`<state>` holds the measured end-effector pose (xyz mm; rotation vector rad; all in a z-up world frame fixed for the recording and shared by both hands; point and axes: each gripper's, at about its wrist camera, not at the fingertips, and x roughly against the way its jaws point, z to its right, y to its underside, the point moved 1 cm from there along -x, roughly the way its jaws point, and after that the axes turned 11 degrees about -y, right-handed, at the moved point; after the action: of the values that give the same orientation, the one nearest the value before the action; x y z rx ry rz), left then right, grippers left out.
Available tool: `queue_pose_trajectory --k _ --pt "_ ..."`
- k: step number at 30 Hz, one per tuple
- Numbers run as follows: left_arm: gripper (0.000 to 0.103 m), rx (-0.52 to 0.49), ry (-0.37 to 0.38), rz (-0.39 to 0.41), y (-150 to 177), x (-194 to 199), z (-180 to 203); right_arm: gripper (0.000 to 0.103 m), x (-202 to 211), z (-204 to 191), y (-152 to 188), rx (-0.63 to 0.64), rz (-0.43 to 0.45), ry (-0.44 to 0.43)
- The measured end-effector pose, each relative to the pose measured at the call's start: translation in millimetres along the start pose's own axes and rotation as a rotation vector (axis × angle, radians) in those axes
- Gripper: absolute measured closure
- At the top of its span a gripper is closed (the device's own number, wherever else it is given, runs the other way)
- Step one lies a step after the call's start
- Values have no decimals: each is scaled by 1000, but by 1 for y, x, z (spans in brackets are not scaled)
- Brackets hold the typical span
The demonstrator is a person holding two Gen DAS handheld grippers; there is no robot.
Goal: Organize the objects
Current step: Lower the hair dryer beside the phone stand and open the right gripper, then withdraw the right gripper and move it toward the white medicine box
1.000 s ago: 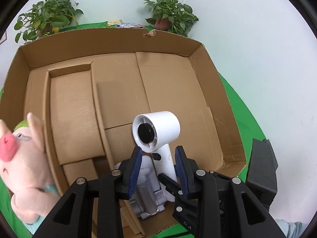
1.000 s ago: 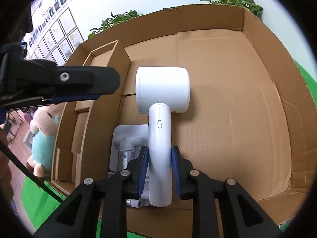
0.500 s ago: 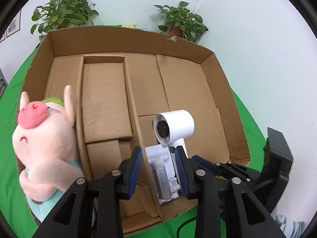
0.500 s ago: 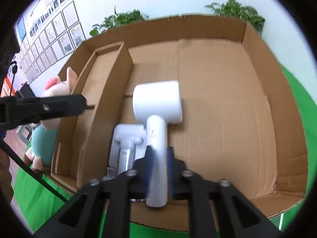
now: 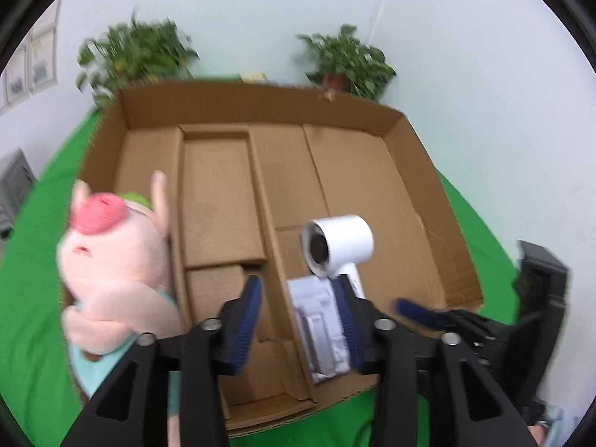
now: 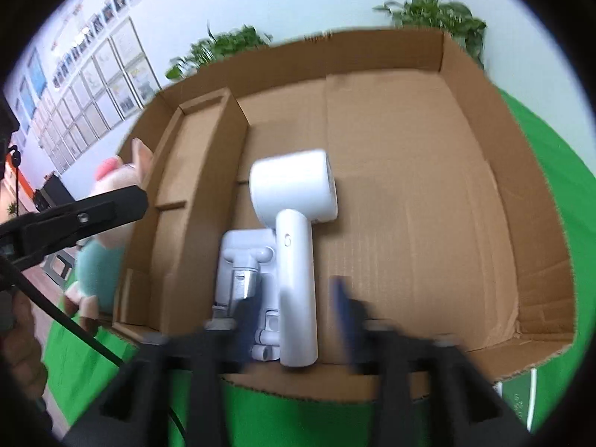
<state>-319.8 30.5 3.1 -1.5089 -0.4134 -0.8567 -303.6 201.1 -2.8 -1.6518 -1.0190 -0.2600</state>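
From the left wrist view, the left gripper (image 5: pixel 298 316) hovers over the near edge of a wide, shallow corrugated cardboard box (image 5: pixel 428 156) on a green cloth-covered surface (image 5: pixel 33 260); its 2 black arms end in ribbed blue pads, and the jaws have just been opening, with nothing pressed between them. A smooth white plastic hair dryer (image 5: pixel 341 247) with a round barrel lies in the box's right compartment near the near edge, beside a pale grey moulded plastic holder (image 5: pixel 320 320) partly hidden by the right pad. A soft pink plush pig (image 5: pixel 111 260) with a red snout leans at the box's left edge, blurred. 2 leafy potted plants (image 5: pixel 346 59) stand beyond the far edge. From the right wrist view, the right gripper (image 6: pixel 298 316) is badly motion-blurred; its jaws have just been opening and stand apart on either side of the dryer's handle, clear of it. The left gripper's arm crosses at left, the pig behind it.
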Motion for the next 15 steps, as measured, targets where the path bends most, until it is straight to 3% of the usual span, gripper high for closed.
queue_pose_trajectory --k 1,5,9,15 --pt "44 -2 -37 38 2 7 1 20 7 -2 2 17 19 1" --pt "6 10 -179 219 15 43 10 19 27 -18 15 143 56 42" --pt "1 14 -257 304 29 65 21 19 45 -23 27 160 77 39" --pt "1 17 -295 306 42 74 27 18 64 -30 26 182 159 71"
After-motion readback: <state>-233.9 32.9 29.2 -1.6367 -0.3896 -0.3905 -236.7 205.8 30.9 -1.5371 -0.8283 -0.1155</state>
